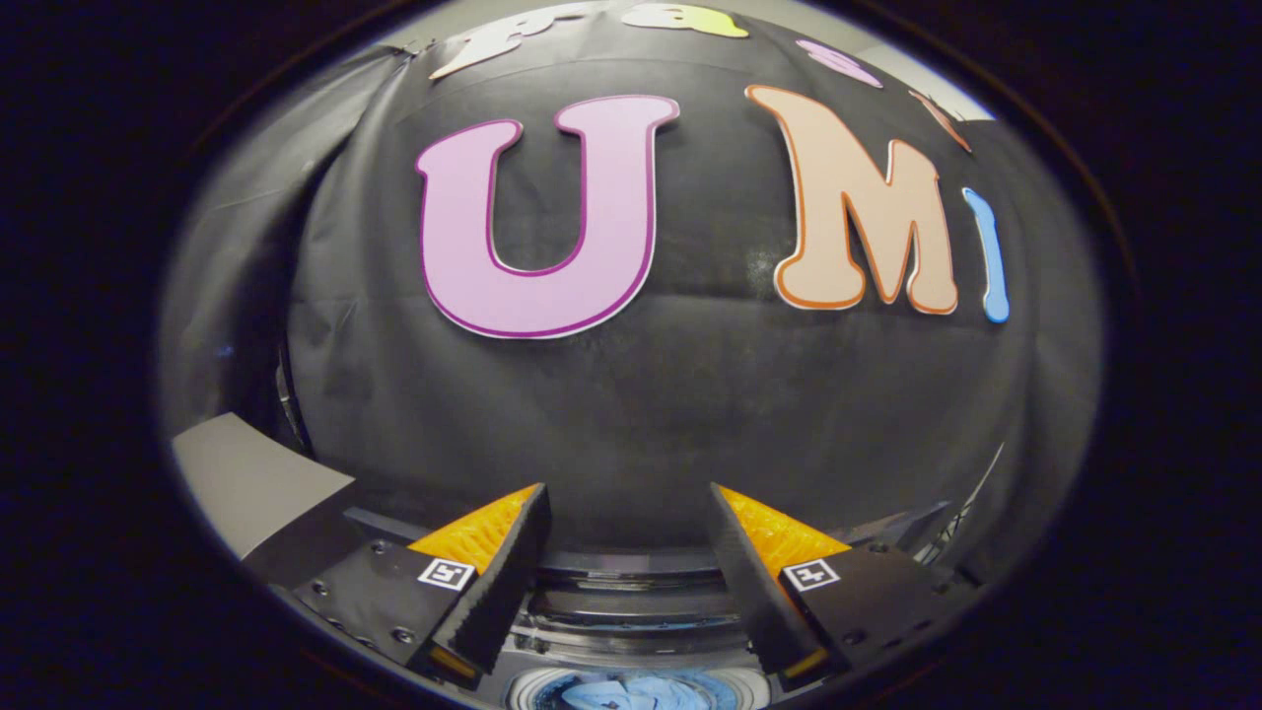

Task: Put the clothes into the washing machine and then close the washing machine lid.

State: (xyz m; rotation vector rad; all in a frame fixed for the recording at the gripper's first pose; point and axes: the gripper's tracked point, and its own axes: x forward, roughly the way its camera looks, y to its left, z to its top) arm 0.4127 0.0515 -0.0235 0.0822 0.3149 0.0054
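Observation:
My gripper (628,513) is open, its two fingers spread wide with nothing between them, held high and facing the black cloth wall. Below and between the fingers I see the top of the washing machine (631,602), with its round drum opening down under the gripper. Light blue clothes (636,693) lie inside the drum. A grey flat panel (251,478), perhaps the raised lid, stands to the left of the left finger; I cannot tell for sure what it is.
The black cloth wall (670,414) hangs close behind the machine and fills the space ahead of the fingers. Folds of the cloth curve round on the left and the right side.

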